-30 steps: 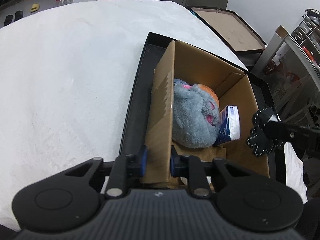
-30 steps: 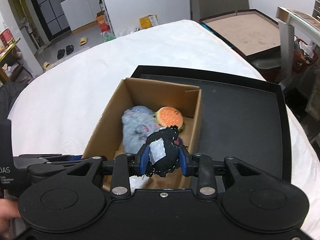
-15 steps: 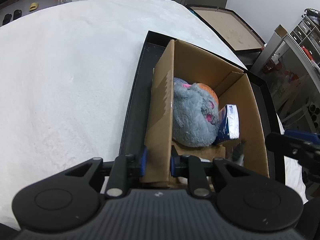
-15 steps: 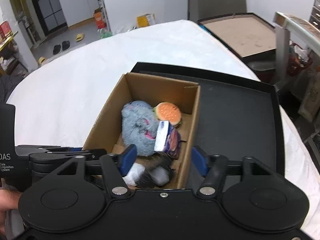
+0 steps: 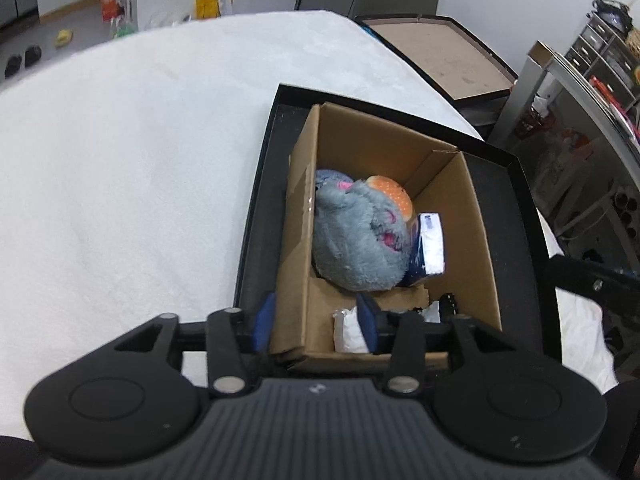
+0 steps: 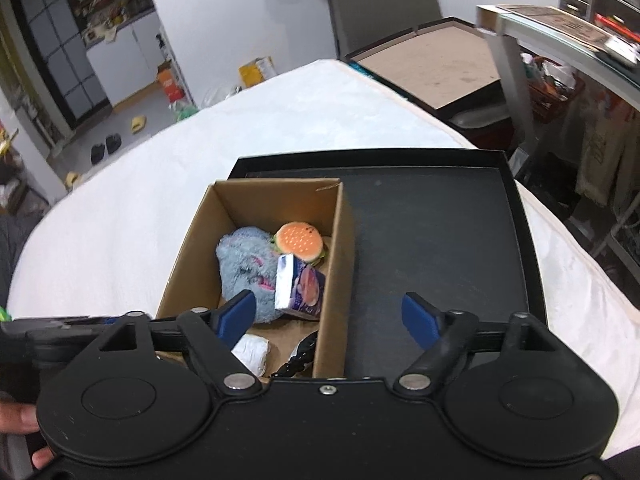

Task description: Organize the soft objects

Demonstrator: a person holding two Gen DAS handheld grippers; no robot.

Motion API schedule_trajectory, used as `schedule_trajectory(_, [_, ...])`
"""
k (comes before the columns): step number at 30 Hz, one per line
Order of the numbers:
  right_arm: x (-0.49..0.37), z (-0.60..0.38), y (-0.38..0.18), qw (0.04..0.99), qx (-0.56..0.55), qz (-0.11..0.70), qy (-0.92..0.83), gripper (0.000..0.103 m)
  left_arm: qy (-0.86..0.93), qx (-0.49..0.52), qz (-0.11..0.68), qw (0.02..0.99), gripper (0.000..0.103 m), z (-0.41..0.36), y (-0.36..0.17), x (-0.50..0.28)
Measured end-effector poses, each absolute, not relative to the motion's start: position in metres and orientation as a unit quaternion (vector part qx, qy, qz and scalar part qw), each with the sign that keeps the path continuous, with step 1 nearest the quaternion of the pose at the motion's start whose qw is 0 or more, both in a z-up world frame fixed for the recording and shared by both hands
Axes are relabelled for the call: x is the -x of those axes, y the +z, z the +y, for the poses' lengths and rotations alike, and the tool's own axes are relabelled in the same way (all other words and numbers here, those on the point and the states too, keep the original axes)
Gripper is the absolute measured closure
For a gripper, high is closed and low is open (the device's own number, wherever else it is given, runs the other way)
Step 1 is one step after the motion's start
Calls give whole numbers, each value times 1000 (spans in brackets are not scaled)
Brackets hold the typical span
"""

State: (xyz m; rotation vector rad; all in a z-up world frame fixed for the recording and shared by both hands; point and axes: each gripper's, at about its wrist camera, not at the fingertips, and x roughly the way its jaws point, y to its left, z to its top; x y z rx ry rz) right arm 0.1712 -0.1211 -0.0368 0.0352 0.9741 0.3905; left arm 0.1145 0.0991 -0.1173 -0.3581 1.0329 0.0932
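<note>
Cardboard box (image 6: 334,280) wall between parted right fingers (image 6: 236,317).

White walls (image 6: 240,12) and a grey floor (image 6: 132,108) frame the room beyond a white-covered table (image 5: 120,160). Shoes (image 6: 105,147) and small cartons (image 6: 256,70) lie scattered on the floor, while cluttered metal shelving (image 5: 592,92) lines the right side.

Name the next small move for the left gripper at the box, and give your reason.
Probably lift the left gripper clear of the cardboard box: its fingers are spread apart astride the near wall, the right gripper is open and empty, and the toys, including the grey plush, already lie inside.
</note>
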Motion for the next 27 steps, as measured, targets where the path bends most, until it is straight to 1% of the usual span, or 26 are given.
schedule_trajectory(4, [-169,-135,-30,876,-30,451,170,11,53,144,488,859,50,90,-103,-111])
schedule_trajectory(5, [-168,-138,-29,878,-30,448,165,10,52,145,488,859,49,89,-100,-110])
schedule_trajectory(7, [-167,-145,-25,880,-42,445,162,10,52,148,488,858,41,87,-94,-108])
schedule_trajectory(8, [-167,-149,-24,879,-51,445,162,10,54,147,488,858,34,86,-91,-107])
schedule_trajectory(9, [-167,-152,-23,878,-58,445,164,10,55,146,488,859,30,84,-89,-106])
schedule_trajectory(11, [-165,-159,-19,880,-65,441,162,9,57,142,484,861,26,81,-81,-103])
schedule_trajectory(15, [-162,-170,-13,882,-80,436,161,6,60,134,474,868,24,73,-63,-98])
schedule_trajectory(16, [-161,-172,-12,881,-83,436,165,3,60,135,473,869,23,72,-59,-96])
schedule_trajectory(18, [-159,-176,-7,877,-90,438,174,2,62,133,470,870,17,69,-51,-93])
schedule_trajectory(19, [-158,-177,-6,875,-94,439,178,0,65,131,469,871,15,67,-47,-92])
schedule_trajectory(27, [-149,-191,6,878,-95,438,168,0,65,118,468,874,12,54,-22,-83])
